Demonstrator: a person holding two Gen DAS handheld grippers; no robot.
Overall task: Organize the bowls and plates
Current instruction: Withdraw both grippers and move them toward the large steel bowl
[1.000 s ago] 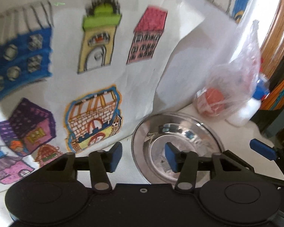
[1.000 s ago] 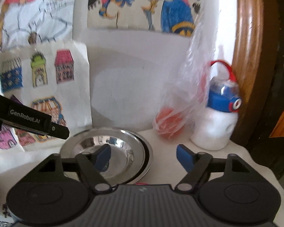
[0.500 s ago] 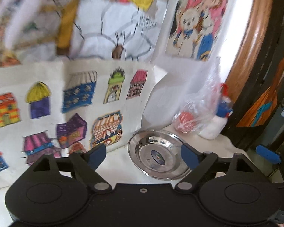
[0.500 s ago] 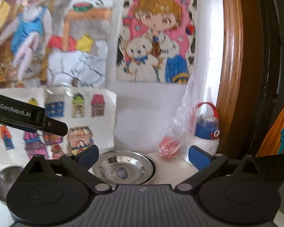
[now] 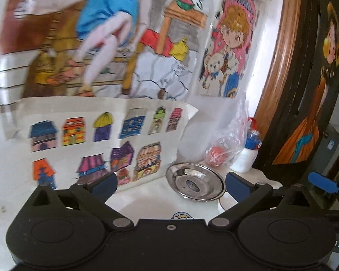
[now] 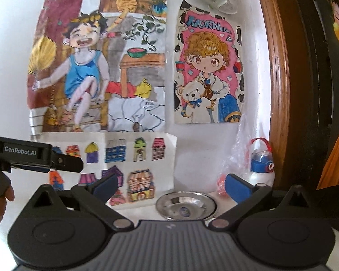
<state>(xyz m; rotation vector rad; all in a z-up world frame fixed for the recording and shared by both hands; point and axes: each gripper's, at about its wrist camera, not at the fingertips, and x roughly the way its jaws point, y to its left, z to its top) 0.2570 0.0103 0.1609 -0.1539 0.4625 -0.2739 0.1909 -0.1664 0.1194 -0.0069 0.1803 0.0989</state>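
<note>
A steel plate [image 5: 195,186] with a small sticker in its middle lies on the white table against the wall. It also shows in the right wrist view [image 6: 185,205]. My left gripper [image 5: 170,184] is open and empty, held back from the plate and above it. My right gripper [image 6: 170,184] is open and empty too, also well back from the plate. The rim of a white dish [image 5: 223,203] peeks out just behind the left gripper's right finger. The left gripper's body [image 6: 34,158] crosses the left side of the right wrist view.
A clear plastic bag with a red ball [image 5: 217,155] and a white bottle with a blue cap [image 5: 248,153] stand right of the plate. Children's drawings cover the wall [image 6: 97,67]. A brown wooden frame [image 6: 280,90] bounds the right side.
Both grippers have pulled back and up from the plate, which now looks smaller and farther. Both jaws have opened wider. The left gripper has let go of the plate's rim.
</note>
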